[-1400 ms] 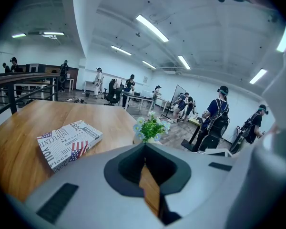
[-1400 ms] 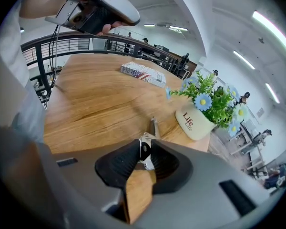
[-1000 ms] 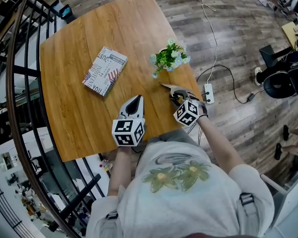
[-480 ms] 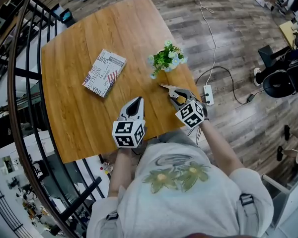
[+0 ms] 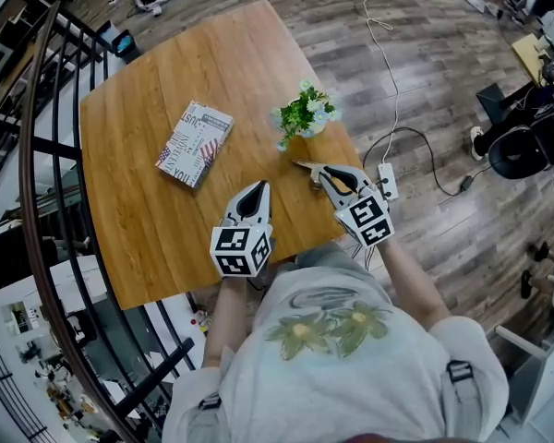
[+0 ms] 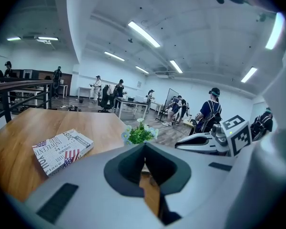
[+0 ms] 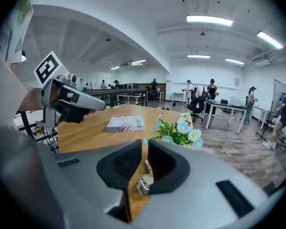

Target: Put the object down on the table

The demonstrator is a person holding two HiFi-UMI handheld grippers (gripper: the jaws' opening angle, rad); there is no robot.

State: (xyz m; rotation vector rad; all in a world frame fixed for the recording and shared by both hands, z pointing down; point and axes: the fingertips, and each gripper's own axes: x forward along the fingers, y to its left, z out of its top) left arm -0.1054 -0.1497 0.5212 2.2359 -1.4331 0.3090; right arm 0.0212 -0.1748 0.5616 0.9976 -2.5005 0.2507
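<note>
The small silvery metal object [image 7: 144, 180] lies on the round-cornered brown wooden table [image 5: 157, 72], near its right edge. In the right gripper view it shows through the slit between the jaws, lying on the wood below them and touching neither pad. In the head view it is only a thin pale sliver just ahead of the gripper's tips, right of the frame's centre.

The right gripper [image 5: 324, 171] hangs above the table edge. Its jaws have just been closing and now stand a narrow slit apart, with nothing pressed between them. The left gripper [image 5: 256, 185] hovers over the table near the lower centre of the head view. Its jaw tips meet and hold nothing.

A little potted plant with green leaves and pale blue flowers [image 5: 305, 113] stands just beyond the object. A book with a printed cover of words, stars and stripes [image 5: 194, 143] lies well to the left of it. A white power strip [image 5: 387, 181] rests on the grey plank floor, right of the table.
</note>
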